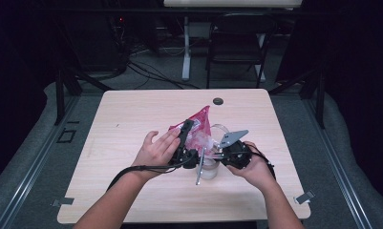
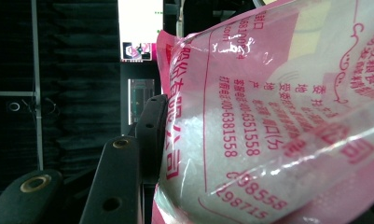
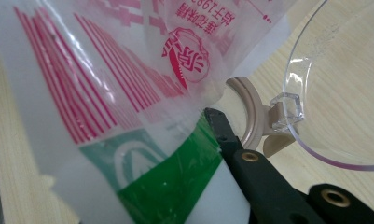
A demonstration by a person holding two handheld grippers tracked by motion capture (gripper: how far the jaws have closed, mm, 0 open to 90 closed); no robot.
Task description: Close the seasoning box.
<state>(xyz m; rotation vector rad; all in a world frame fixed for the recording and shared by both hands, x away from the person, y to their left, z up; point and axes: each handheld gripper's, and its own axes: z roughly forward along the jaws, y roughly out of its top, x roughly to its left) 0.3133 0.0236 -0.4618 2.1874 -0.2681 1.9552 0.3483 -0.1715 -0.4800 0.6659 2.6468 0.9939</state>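
A: Right now the bag (image 1: 198,126) is hanging tilted over the jar (image 1: 209,168), near the middle of the bench (image 1: 132,119), with white grains sitting low inside it.

B: And who is carrying it?

A: The left tongs (image 1: 185,138) are gripping it partway up, one jaw pressing flat on the pink film. The right tongs (image 1: 213,155) are reading as fully closed, and I judge they are pinching the bag's lower corner, though the film is hiding the contact.

B: So what is worrying you?

A: Slippery plastic. If the film is creeping between the jaws, the bag is likely tipping and dumping grains across the bench.

B: And the jar?

A: It is standing free, nobody is bracing it. Its clear lid (image 3: 334,84) is hanging open on a hinge (image 3: 250,112) just beside the right tongs, so a nudge there is probably enough to knock it over or swing the lid into the stream.

B: Anything else?

A: The mouth is narrow; a fast pour is likely overshooting it.
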